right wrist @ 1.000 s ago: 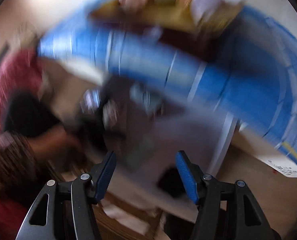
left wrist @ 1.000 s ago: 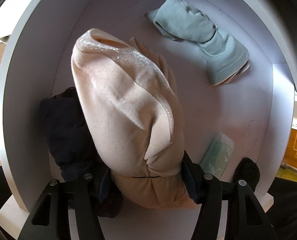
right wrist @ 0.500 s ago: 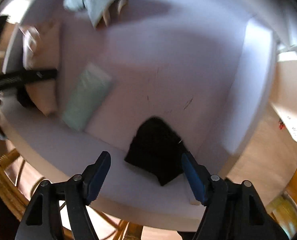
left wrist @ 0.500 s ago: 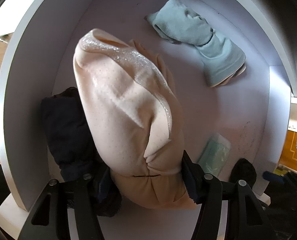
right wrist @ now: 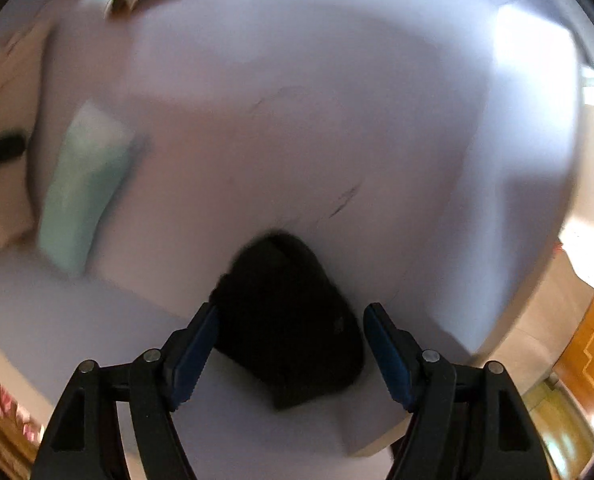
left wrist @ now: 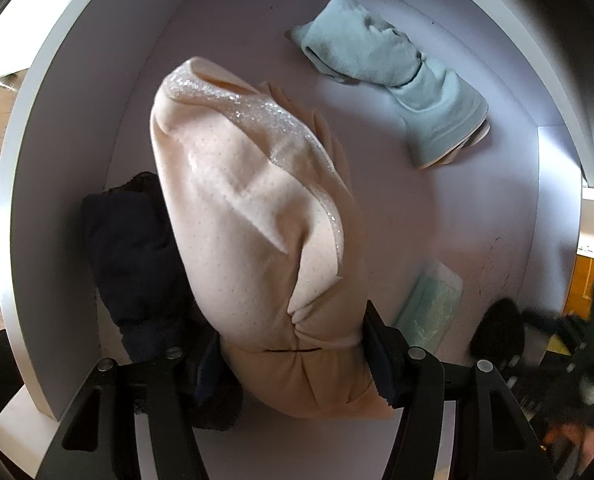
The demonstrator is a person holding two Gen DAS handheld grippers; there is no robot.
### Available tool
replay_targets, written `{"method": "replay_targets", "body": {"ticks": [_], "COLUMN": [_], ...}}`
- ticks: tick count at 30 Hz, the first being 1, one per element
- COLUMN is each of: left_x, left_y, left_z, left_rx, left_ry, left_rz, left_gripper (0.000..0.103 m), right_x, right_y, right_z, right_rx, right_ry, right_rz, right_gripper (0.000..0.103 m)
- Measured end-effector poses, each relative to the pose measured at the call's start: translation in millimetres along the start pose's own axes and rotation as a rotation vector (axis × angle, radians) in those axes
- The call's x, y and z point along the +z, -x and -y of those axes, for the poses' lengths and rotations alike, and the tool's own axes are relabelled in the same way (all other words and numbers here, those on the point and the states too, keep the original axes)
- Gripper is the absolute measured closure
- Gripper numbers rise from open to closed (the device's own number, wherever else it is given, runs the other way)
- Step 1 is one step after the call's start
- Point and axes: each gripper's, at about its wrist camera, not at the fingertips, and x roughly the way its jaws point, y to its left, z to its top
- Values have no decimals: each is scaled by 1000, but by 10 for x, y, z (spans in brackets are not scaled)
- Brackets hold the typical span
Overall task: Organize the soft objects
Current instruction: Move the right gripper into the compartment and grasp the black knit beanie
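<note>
Softly bunched peach cloth (left wrist: 257, 232) in clenched left jaws; right jaws released around black bundle (right wrist: 293, 320).

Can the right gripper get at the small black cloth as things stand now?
Probably yes. The right gripper already has the small black cloth between its open jaws, and nothing lies over it on the white shelf.

Bare tray floor (left wrist: 449, 208) between teal cloth (left wrist: 397, 92), mint packet (left wrist: 433, 304) and black bundle (right wrist: 289, 320).
</note>
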Motion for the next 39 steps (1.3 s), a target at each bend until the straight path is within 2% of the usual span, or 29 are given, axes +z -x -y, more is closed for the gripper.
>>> {"method": "replay_targets", "body": {"ticks": [3,4,6,8,12,14,17,21,23,24,27,29,32,34,36,39], "left_x": [-13,-15,-18,-23,-38,-53,-73,-83,-86,-93,-120,-136,-131,-131,-138,-180], "left_y": [4,4,7,17,70,88,102,151,192,210,225,224,223,225,224,215], "left_z": [-4,-6,-6,-6,-9,-13,-12,-19,-14,-17,-28,-29,-1,13,26,24], "left_rx": [-2,-4,-5,-4,-12,-15,-11,-11,-16,-21,-23,-18,-14,-10,-9,-8], "left_ry": [3,4,3,-1,1,0,-8,-4,3,6,8,6,3,-3,-5,-5], "left_rz": [3,3,3,7,18,22,23,38,55,61,61,59,54,50,47,48], "left_gripper": [41,41,41,41,41,41,41,41,41,41,41,41,41,41,41,41], "right_x": [31,22,-13,-48,-117,-71,-30,-25,-89,-78,40,113,174,192,224,219], "right_y": [203,235,196,118,-49,-43,-58,-93,-128,-143,-48,176,427,426,360,260], "right_z": [142,196,232,221,162,79,25,-80,-165,-168,-148,-94,-25,33,64,117], "right_rx": [87,159,229,212,123,120,90,7,-35,-44,12,108,205,261,279,255], "right_ry": [-71,-103,-129,-117,-54,-31,-8,54,71,67,24,-17,-65,-110,-155,-168], "right_rz": [75,73,34,-12,-94,-101,-108,-102,-95,-96,-34,91,220,205,168,132], "right_gripper": [27,27,27,27,26,21,21,21,32,46,55,57,55,40,32,31]}}
